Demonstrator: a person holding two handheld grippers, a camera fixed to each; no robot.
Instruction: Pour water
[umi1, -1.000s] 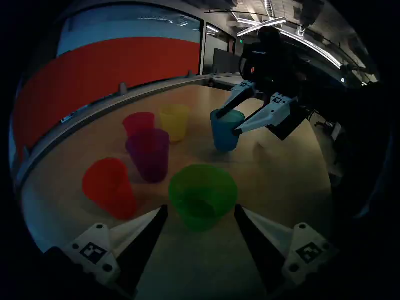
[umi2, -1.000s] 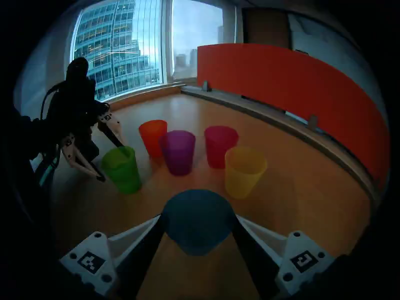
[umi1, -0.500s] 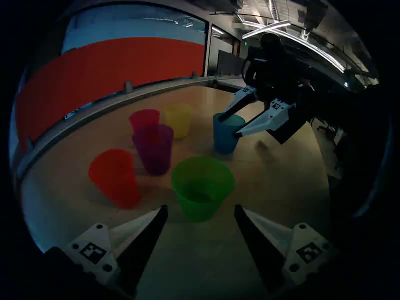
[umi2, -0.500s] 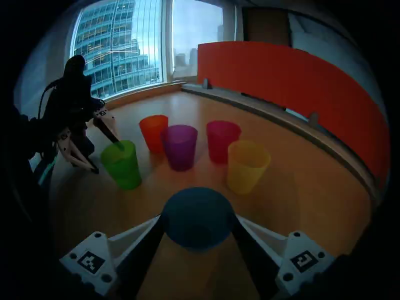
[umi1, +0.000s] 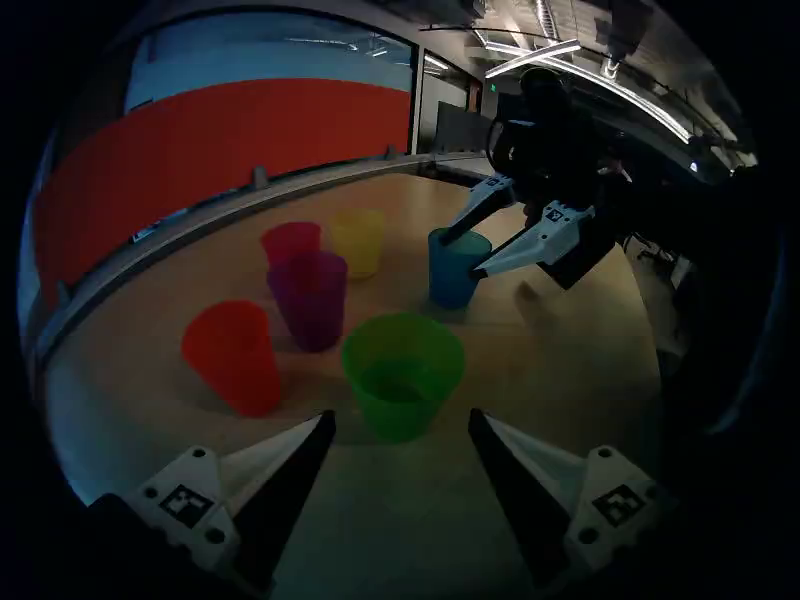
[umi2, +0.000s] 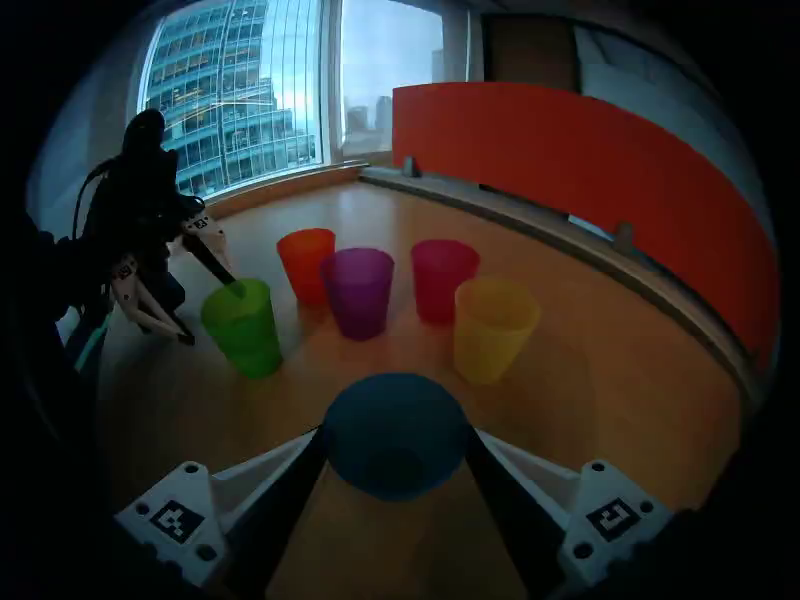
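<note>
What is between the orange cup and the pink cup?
The purple cup stands between the orange cup and the pink cup, seen in the right gripper view.

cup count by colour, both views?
orange cup: 1
purple cup: 1
pink cup: 1
yellow cup: 1
green cup: 1
blue cup: 1
total: 6
</note>
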